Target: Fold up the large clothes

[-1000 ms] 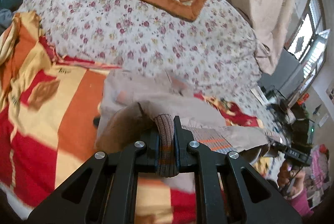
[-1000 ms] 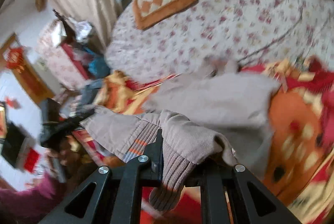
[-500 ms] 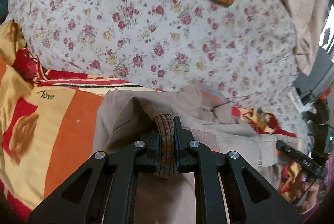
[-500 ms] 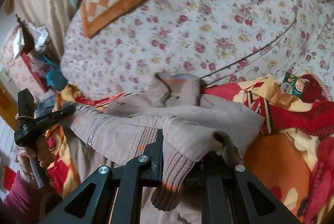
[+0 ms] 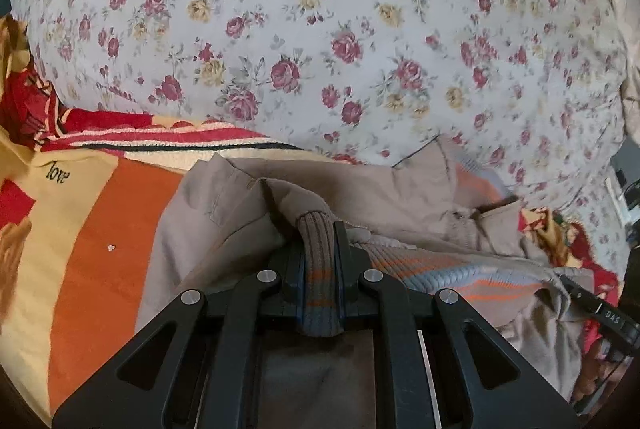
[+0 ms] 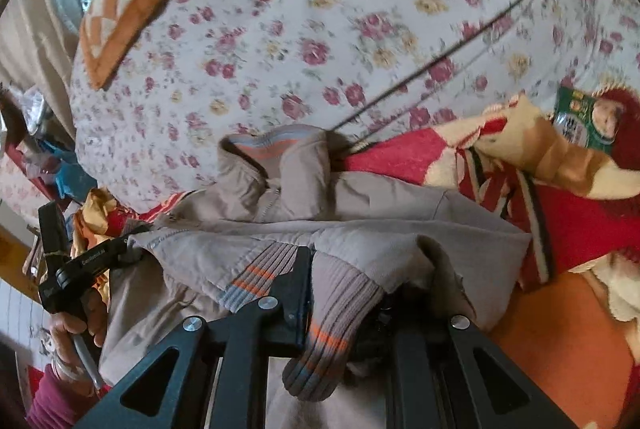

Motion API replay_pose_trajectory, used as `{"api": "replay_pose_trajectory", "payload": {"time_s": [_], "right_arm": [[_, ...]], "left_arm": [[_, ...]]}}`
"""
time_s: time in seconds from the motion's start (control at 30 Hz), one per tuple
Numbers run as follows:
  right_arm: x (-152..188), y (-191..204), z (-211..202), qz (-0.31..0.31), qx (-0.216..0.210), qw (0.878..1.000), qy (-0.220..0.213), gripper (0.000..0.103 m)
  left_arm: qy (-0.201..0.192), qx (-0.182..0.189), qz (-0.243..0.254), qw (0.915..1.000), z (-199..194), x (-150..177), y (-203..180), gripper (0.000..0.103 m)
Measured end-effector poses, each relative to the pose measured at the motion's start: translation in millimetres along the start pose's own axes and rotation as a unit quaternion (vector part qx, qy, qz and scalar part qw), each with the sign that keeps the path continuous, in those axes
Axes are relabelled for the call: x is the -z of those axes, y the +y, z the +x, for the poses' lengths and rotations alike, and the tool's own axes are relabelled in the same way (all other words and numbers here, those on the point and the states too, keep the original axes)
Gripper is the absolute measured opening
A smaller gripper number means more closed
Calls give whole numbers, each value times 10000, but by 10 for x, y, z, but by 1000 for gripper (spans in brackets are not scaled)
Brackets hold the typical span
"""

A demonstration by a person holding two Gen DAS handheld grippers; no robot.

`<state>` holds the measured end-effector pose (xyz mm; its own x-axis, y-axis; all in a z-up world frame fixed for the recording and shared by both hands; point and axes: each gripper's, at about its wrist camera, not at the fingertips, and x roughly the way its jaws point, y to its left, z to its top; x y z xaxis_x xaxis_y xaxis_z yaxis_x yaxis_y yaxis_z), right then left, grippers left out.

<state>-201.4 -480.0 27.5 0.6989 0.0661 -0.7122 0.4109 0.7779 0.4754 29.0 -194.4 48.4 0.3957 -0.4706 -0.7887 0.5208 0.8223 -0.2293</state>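
Overhead, left claw (image 5: 320,257) clamps 1 ribbed cuff of the beige zip-up jacket (image 5: 360,189); right claw (image 6: 340,293) pinches another, over the orange-red blanket (image 5: 100,229).

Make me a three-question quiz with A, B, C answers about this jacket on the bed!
1. Where does the jacket's collar lie?
A. against the flowery quilt
B. on the floor
C. on a chair

2. What colour are the bright stripes on the ribbed cuff?
A. green
B. orange
C. purple

3. What is the left gripper doing?
A. hanging open
B. clamped on the cuff
C. holding a cushion

Answers:
1. A, the collar rests at the quilt's lower edge.
2. B, orange bands cross the brown ribbing.
3. B, the cuff sits squeezed between its fingers.
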Motion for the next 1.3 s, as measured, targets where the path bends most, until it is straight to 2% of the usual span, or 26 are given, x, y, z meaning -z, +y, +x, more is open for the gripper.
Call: {"api": "replay_pose_trajectory", "payload": {"time_s": [0.37, 0.5, 0.57, 0.63, 0.7, 0.77, 0.83, 0.93, 1.0, 1.1, 1.17, 1.23, 1.3], "right_arm": [[-49, -23, 156, 36, 106, 9998, 149, 14], [-73, -21, 97, 186, 19, 9998, 103, 18], [-87, -16, 4, 276, -96, 9996, 2, 25], [-92, 13, -69, 267, -137, 9995, -30, 28], [-86, 69, -166, 133, -31, 9999, -75, 29], [-77, 122, -280, -21, 84, 9998, -201, 30], [-73, 143, -386, -64, 175, 9992, -341, 33], [-64, 169, -607, -39, 328, 9964, -786, 39], [-28, 173, -703, 27, 172, 9956, -926, 39], [86, 262, -604, -151, -42, 9979, -624, 39], [208, 334, -351, -459, 382, 9981, -157, 39], [287, 289, -75, -442, 674, 9963, 305, 39], [312, 247, 41, -329, 822, 9951, 432, 39]], "left_arm": [[-27, -193, 144, 9997, 58, 3, -44, 11], [30, -162, 104, 9998, 65, -8, -22, 19], [142, -106, -18, 9998, 49, -28, 12, 25], [189, -6, -181, 9997, -17, -38, 69, 37], [20, 12, -233, 9997, -162, -47, 135, 55], [-172, -35, -247, 9995, -315, -50, 219, 59], [-222, -24, -304, 9993, -444, -43, 325, 59], [-246, 70, -408, 9988, -621, 15, 487, 59], [-244, 136, -434, 9987, -726, 114, 574, 59], [-144, 170, -349, 9991, -758, 294, 620, 59], [104, -122, -177, 9997, -656, 425, 593, 59], [374, -501, 0, 9980, -500, 544, 559, 59], [450, -590, 63, 9972, -428, 638, 558, 59]]}}
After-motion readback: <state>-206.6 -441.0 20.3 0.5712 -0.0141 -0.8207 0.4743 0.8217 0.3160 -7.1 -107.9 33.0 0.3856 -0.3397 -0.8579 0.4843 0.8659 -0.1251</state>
